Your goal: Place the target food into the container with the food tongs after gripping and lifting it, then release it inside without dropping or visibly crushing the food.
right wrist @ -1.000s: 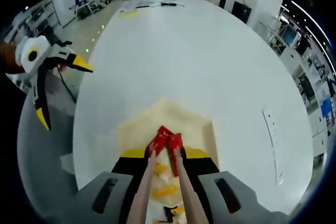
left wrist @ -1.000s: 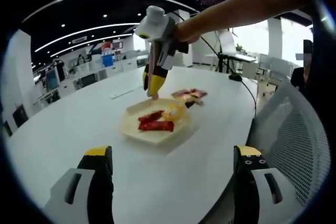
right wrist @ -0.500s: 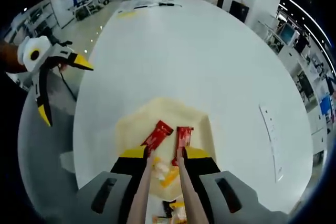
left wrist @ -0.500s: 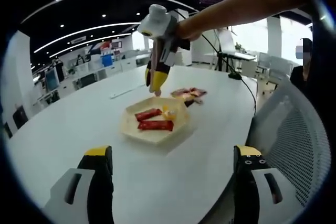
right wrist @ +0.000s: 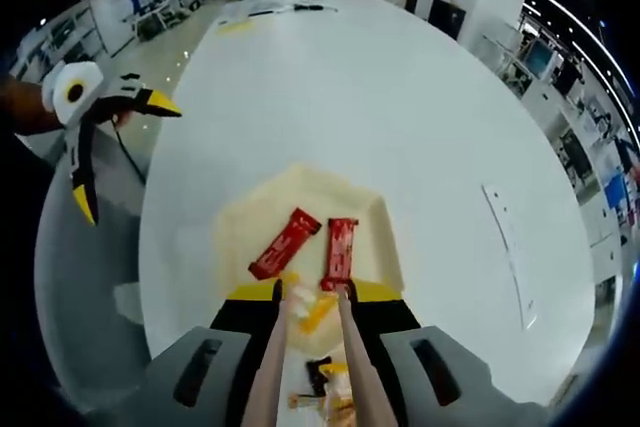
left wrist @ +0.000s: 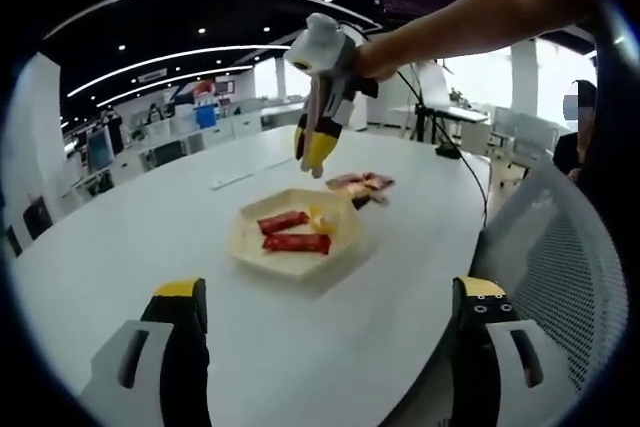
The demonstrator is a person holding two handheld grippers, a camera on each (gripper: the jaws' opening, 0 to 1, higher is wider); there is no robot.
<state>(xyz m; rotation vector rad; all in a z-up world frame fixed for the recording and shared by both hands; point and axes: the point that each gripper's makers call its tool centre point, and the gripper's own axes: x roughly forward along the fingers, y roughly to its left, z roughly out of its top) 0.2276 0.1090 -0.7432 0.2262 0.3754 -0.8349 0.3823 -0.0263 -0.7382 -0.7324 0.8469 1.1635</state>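
At frame centre sits a pale cream container [left wrist: 296, 247] holding two red packets [right wrist: 285, 244] and a yellow-orange piece [right wrist: 314, 313]. The table [right wrist: 400, 117] is plain white. Both grippers have black jaws with yellow tips, the left gripper [left wrist: 326, 292] at bottom and the right gripper [left wrist: 318, 152] above centre, its body white.

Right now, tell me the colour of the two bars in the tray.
Red bars, best seen in the right gripper view.
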